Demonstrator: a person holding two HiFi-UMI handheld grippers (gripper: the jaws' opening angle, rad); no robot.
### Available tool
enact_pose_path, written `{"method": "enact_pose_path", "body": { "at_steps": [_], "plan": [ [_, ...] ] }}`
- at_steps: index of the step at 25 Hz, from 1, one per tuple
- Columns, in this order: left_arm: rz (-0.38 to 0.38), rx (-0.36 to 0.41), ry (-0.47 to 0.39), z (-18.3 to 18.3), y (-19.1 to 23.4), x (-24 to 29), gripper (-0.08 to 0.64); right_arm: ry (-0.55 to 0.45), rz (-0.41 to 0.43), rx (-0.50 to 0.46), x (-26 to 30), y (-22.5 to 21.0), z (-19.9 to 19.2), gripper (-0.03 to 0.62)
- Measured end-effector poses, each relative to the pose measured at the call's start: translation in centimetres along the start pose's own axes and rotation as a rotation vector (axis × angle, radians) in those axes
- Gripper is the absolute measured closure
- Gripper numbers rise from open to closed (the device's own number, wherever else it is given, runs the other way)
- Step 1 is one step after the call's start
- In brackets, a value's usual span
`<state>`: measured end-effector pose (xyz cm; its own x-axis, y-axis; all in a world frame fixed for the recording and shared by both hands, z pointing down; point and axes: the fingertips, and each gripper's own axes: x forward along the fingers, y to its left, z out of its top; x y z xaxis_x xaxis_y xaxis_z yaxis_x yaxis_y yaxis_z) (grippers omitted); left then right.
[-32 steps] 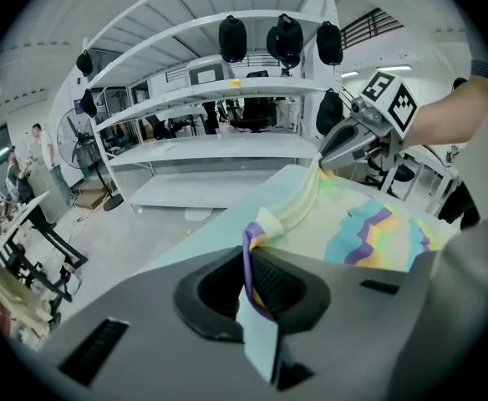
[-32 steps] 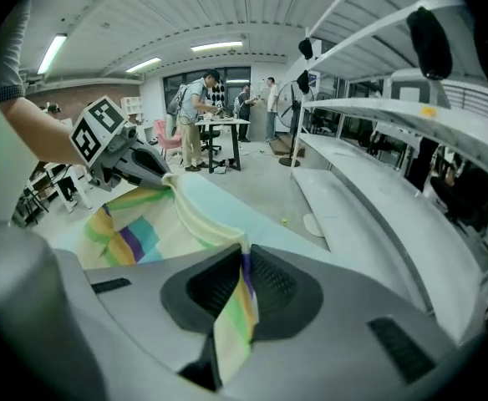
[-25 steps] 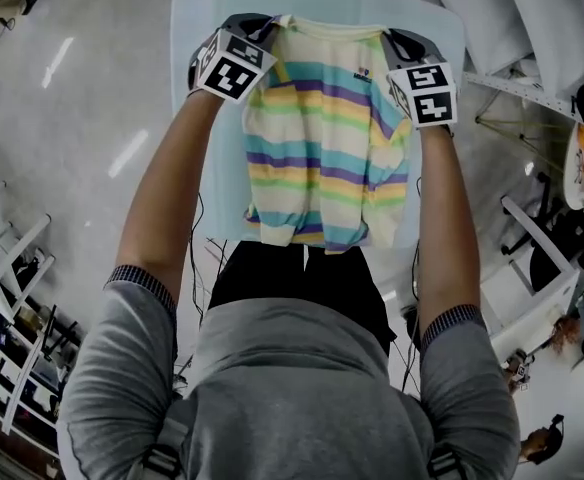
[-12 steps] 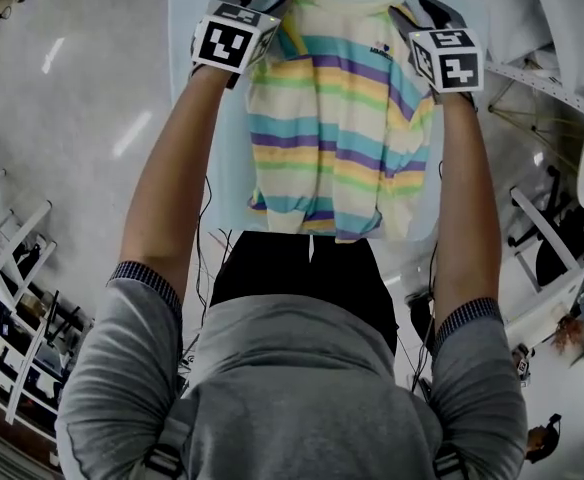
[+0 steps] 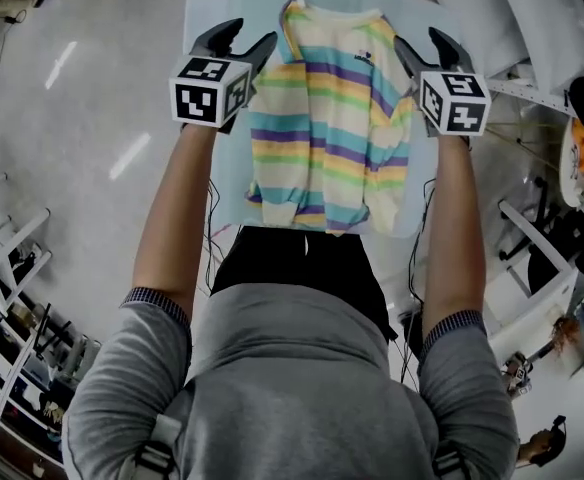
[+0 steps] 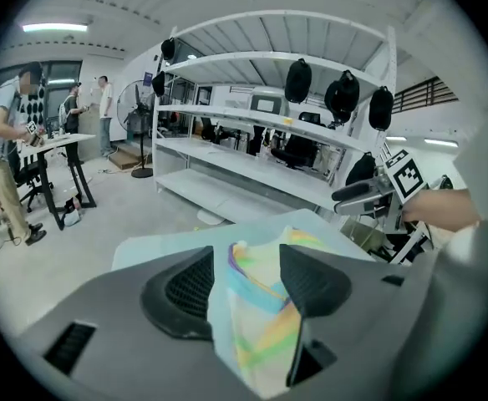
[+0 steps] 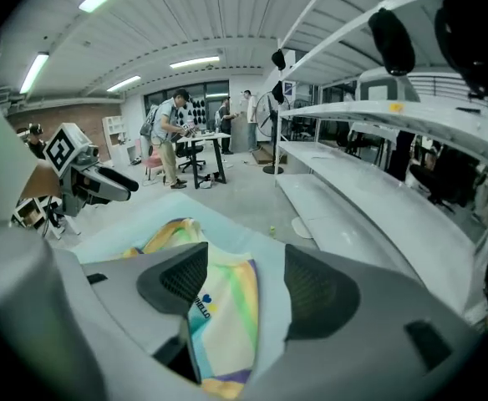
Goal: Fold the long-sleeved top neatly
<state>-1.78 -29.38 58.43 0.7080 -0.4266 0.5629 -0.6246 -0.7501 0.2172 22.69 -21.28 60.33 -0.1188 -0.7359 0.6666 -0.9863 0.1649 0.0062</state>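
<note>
Lying lengthwise on the pale blue surface [image 5: 202, 8], the pastel-striped long-sleeved top [image 5: 327, 118] is already a narrow panel. Its collar is at 12 o'clock, its hem sits at 6 o'clock close to the near edge, and no sleeve shows loose at either side. The long edge towards 4 o'clock looks a little rumpled and uneven.

The left gripper [image 5: 247, 38] hovers just beside the shoulder end at 10 o'clock, and the right gripper [image 5: 424, 46] is opposite it at 2 o'clock. Both pairs of jaws have just been opening and now stand spread wide. In each gripper view the striped cloth shows through the gap but lies below on the surface, so the pads pinch nothing.

This reads as the let-go after a fold, with a crosswise fold probably still to come. To do it well, both grippers should lift straight clear so that no pad snags and drags the shoulder corners. The 4 o'clock edge wants squaring first. The two hem corners at 6 o'clock could then be pinched through every layer and carried evenly to the collar, keeping both sides level.
</note>
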Motion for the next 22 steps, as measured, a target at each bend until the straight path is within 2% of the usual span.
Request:
{"method": "enact_pose_path", "body": {
  "at_steps": [5, 9, 12, 17, 19, 22],
  "plan": [
    [-0.012, -0.018, 0.022, -1.9, -4.0, -2.0, 0.288, -0.011, -0.020, 0.065, -4.3, 0.6, -2.0, 0.298],
    [0.003, 0.039, 0.074, -4.7, -6.2, -2.3, 0.288, -0.010, 0.001, 0.118, -6.0, 1.9, -4.8, 0.302],
    [-0.012, 0.041, 0.092, -6.7, -7.9, -1.8, 0.288, -0.006, 0.004, 0.138, -6.4, 2.7, -7.1, 0.302],
    [0.006, 0.021, 0.124, -10.0, -8.6, -0.3, 0.291, -0.028, -0.029, 0.172, -6.3, 3.0, -10.2, 0.334],
    [0.013, 0.027, 0.133, -10.9, -8.9, 0.3, 0.311, -0.011, -0.052, 0.195, -6.1, 2.5, -11.9, 0.384],
    [0.022, 0.039, 0.142, -11.8, -9.1, 1.4, 0.314, 0.022, -0.081, 0.234, -5.7, 1.4, -14.3, 0.379]
  ]
}}
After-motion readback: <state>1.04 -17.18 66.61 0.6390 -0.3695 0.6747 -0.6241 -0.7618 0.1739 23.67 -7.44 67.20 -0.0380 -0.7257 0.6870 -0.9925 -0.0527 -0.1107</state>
